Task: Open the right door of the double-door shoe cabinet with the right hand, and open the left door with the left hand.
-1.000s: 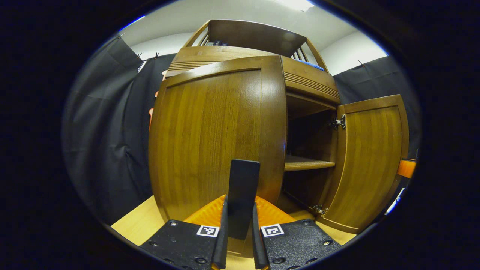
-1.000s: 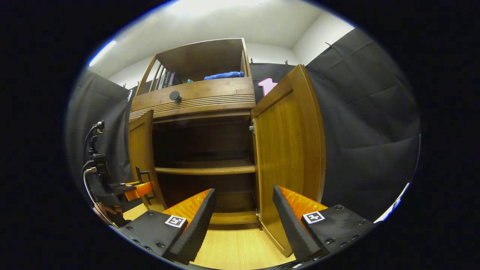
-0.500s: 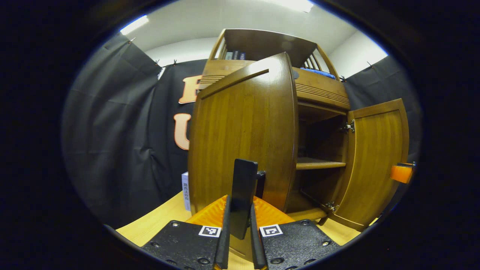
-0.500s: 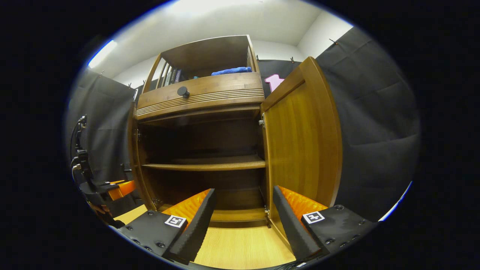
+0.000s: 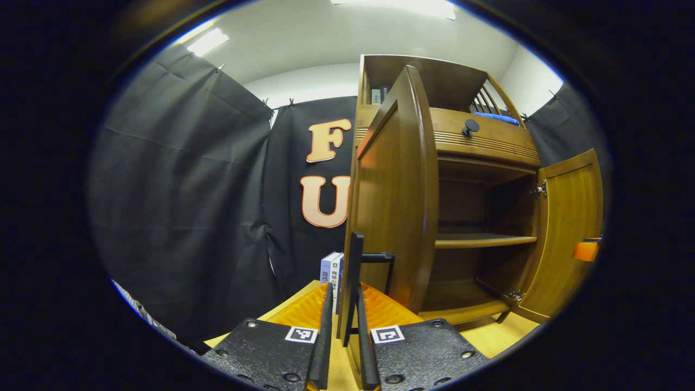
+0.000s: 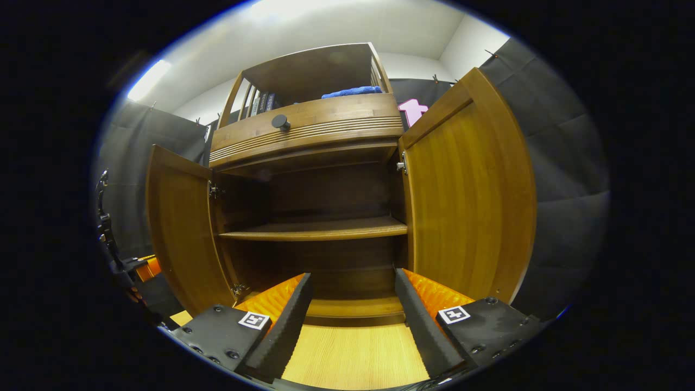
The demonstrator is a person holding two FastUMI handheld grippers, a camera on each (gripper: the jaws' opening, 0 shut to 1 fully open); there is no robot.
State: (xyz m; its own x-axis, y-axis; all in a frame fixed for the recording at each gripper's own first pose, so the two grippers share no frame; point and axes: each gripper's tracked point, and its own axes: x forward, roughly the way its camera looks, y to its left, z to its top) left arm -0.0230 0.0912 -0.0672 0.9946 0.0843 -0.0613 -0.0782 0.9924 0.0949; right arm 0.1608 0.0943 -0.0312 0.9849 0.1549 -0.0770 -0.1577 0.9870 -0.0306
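The left claw [image 5: 344, 326] is pinched on the dark handle [image 5: 355, 271] of the left door [image 5: 388, 201], swung wide from the shoe cabinet [image 6: 326, 141], while the right claw [image 6: 353, 309] hangs spread before the open right door [image 6: 467, 201]; no readable writing.

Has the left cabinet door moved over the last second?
Yes. The left door has swung outward, away from the shelf, exposing the interior.

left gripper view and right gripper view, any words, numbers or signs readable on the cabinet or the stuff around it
No text can be read.
Box beside the cabinet: printed characters, too small to read.
Books on its top shelf: spines too blurred to read.
Square marker: a coded pattern, no words.
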